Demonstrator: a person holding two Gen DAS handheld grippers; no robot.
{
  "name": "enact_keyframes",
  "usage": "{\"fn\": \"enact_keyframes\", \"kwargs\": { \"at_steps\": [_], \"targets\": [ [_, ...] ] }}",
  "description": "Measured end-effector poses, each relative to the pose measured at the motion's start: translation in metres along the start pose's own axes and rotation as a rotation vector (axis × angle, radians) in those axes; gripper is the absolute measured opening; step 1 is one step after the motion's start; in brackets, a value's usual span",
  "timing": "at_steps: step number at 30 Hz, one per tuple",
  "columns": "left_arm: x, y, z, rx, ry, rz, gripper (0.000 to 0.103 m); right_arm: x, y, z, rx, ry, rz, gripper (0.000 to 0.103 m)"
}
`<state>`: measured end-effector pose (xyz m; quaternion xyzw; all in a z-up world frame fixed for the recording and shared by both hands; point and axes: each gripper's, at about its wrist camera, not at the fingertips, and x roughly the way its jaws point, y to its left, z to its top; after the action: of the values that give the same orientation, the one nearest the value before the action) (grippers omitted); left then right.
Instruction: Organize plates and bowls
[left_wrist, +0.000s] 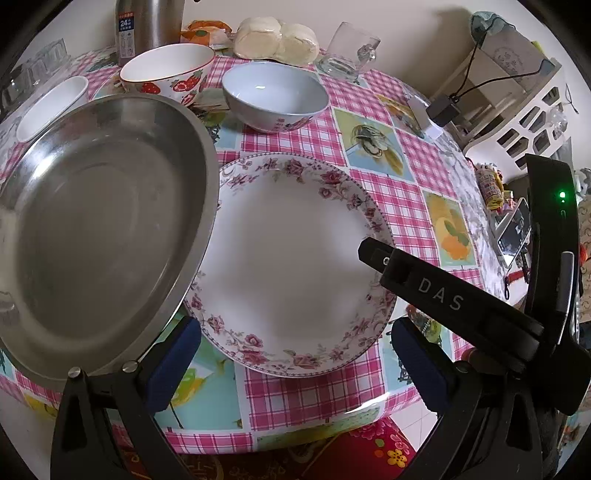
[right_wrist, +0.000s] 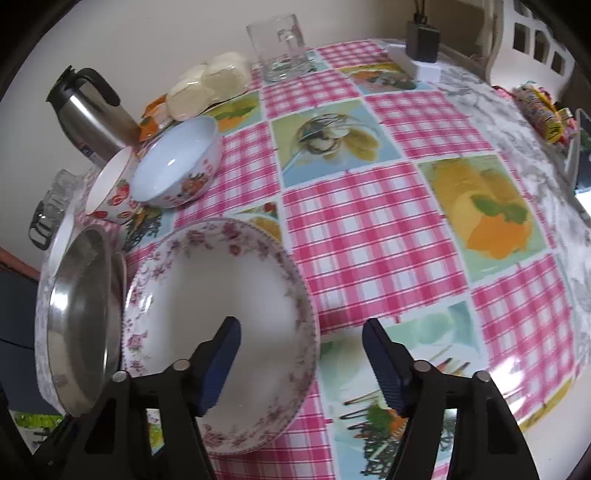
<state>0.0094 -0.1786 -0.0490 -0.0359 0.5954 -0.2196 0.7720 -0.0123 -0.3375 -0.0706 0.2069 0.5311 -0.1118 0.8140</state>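
Note:
A white plate with a pink floral rim (left_wrist: 288, 258) (right_wrist: 221, 295) lies on the checked tablecloth near the table's front edge. My right gripper (right_wrist: 303, 363) is open and straddles its right rim, one blue pad over the plate and the other outside it. One of its black fingers (left_wrist: 373, 254) shows in the left wrist view. My left gripper (left_wrist: 295, 365) is open at the plate's near rim. A steel plate (left_wrist: 103, 229) (right_wrist: 81, 321) sits tilted at the left, overlapping the floral plate. Behind stand a pale blue bowl (left_wrist: 275, 96) (right_wrist: 177, 162) and a strawberry bowl (left_wrist: 166, 72) (right_wrist: 110, 192).
A small white dish (left_wrist: 51, 107) is at the far left. Along the back stand a steel thermos (right_wrist: 88, 107), wrapped buns (left_wrist: 277, 38) and a glass mug (right_wrist: 280, 48). A charger on a power strip (left_wrist: 439, 109) sits at the right. The table edge (left_wrist: 295, 432) is close below.

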Motion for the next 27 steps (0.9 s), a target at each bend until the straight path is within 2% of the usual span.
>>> {"fn": "enact_keyframes", "kwargs": {
  "at_steps": [2,4,8,10,11,13,19,24,27],
  "targets": [
    [0.001,0.001,0.0,-0.008,0.004,0.0,0.103,0.002,0.002,0.0,-0.003,0.003,0.01,0.062],
    [0.002,0.003,0.0,-0.016,0.008,0.002,0.103,0.004,0.001,0.0,-0.001,0.008,0.02,0.052],
    [0.005,0.007,0.0,-0.035,0.015,0.016,0.102,0.013,-0.003,0.001,0.015,0.03,0.03,0.044],
    [0.007,0.009,0.0,-0.045,0.02,0.021,0.102,0.018,-0.005,0.001,0.021,0.044,0.035,0.035],
    [0.007,0.01,-0.001,-0.05,0.023,0.023,0.101,0.021,-0.007,0.001,0.025,0.052,0.04,0.034],
    [0.008,0.01,-0.001,-0.055,0.022,0.026,0.099,0.023,-0.008,0.0,0.024,0.053,0.037,0.024],
    [0.01,0.014,0.0,-0.082,0.021,0.022,0.091,0.019,-0.014,0.001,0.043,0.044,0.035,0.023],
    [0.017,0.017,0.0,-0.102,0.032,0.037,0.076,0.016,-0.017,0.0,0.05,0.042,0.031,0.023],
    [0.019,0.016,0.0,-0.104,0.032,0.048,0.072,0.014,-0.02,0.0,0.056,0.04,0.022,0.023]
  ]
}}
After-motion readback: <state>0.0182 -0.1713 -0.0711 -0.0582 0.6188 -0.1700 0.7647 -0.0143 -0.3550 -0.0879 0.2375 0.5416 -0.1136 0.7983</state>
